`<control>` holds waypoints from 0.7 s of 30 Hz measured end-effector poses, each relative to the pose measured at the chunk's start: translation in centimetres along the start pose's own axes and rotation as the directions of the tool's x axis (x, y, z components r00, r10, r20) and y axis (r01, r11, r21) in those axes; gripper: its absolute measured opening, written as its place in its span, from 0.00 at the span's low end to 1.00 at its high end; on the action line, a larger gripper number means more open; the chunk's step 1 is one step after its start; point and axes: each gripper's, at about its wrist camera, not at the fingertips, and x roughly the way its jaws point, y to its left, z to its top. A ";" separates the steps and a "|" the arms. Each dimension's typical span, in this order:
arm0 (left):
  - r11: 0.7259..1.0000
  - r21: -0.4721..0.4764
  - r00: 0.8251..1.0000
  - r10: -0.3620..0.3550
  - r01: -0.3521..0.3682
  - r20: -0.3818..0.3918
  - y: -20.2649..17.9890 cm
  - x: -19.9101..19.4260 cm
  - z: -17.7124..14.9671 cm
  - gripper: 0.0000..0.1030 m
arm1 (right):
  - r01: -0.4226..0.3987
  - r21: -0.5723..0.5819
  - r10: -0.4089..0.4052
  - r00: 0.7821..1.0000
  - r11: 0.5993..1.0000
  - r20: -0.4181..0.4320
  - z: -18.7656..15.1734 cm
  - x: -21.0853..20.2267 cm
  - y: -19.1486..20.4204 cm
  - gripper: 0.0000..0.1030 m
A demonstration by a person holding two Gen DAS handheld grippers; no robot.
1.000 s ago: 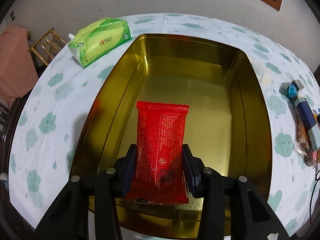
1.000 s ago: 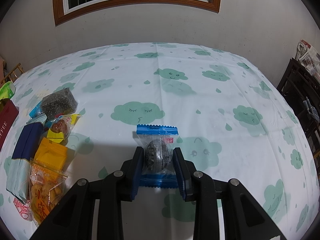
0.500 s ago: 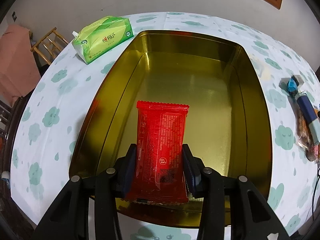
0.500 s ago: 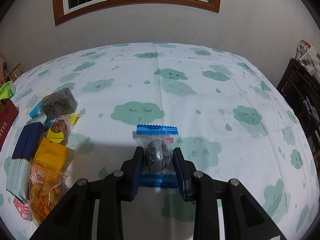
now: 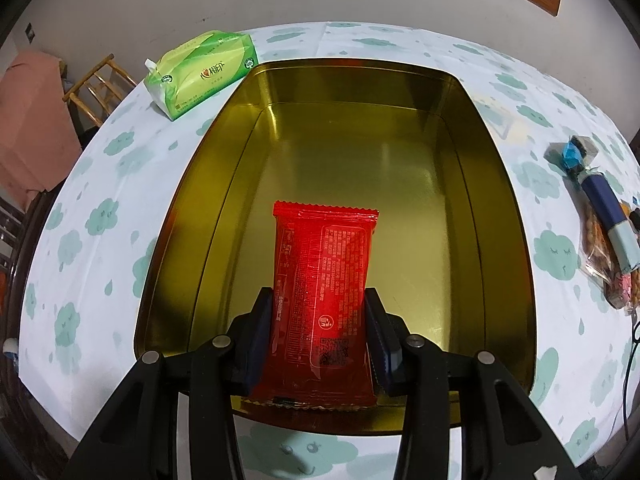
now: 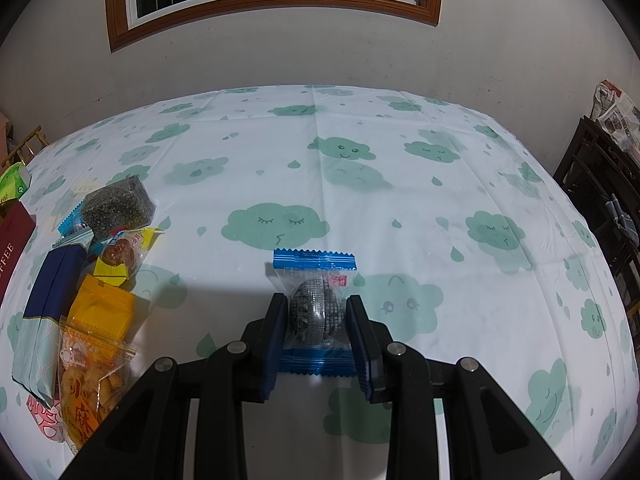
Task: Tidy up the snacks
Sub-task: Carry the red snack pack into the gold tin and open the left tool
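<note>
Gold metal fills most of my left wrist view: a deep rectangular tin (image 5: 500,208) sits on the cloud-printed tabletop (image 5: 100,216), its inside bare. My left claw (image 5: 320,332) is clamped on a red snack packet (image 5: 322,280), both blue pads pressed against its long sides, and the packet hangs over the tin's near end at 6 o'clock, printed back facing the camera. I cannot tell whether its lower edge touches the tin. At 10 o'clock from the tin, just off its far left corner, lies a green tissue pack (image 5: 202,70). At 3 o'clock, apart from the tin, a small heap of snacks (image 5: 600,208) rests on the cloth.

My right claw (image 6: 318,316) grips a blue-edged clear packet (image 6: 316,308) holding a dark round snack; the pads squeeze it from both sides, above the tabletop (image 6: 400,200). At 9 o'clock in that view lies the snack heap: a dark seaweed-like block (image 6: 116,206), a navy pouch (image 6: 48,300), an orange-yellow packet (image 6: 102,308), a small yellow-wrapped sweet (image 6: 120,254) and a clear bag of fried snacks (image 6: 88,384), overlapping one another. A dark red box (image 6: 12,248) shows at the left edge.
</note>
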 end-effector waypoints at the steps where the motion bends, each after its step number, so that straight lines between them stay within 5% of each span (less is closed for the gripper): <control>1: 1.000 0.002 1.000 0.000 0.000 -0.001 -0.1 0.0 -0.1 0.39 | 0.000 0.000 0.000 1.000 1.000 0.000 0.0 0.0 0.0 0.30; 21: 1.000 0.011 1.000 0.014 -0.014 -0.010 -0.4 0.1 0.5 0.44 | 0.003 -0.001 -0.003 1.000 1.000 -0.001 0.1 0.0 0.1 0.29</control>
